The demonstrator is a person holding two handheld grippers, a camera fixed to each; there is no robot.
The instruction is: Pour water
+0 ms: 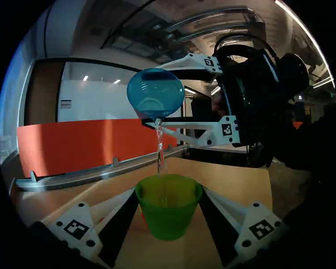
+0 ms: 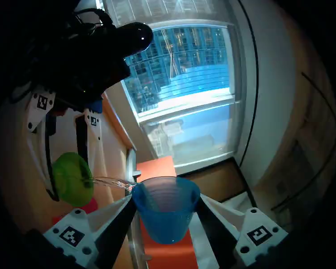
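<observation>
Here, the pale wooden tabletop (image 1: pixel 239 179) runs off to its far edge, with open wood ahead and to the right of the cups. The left claw (image 1: pixel 169 210) is closed partway, both fingers pressing the sides of the translucent green plastic cup (image 1: pixel 169 219), which is upright, well back from that edge. Above it the right claw (image 2: pixel 165 215) clamps the translucent blue plastic cup (image 2: pixel 165 210), tipped on its side. A thin stream of water (image 1: pixel 160 152) falls from the blue lip into the green cup; how full that cup is I cannot tell.
</observation>
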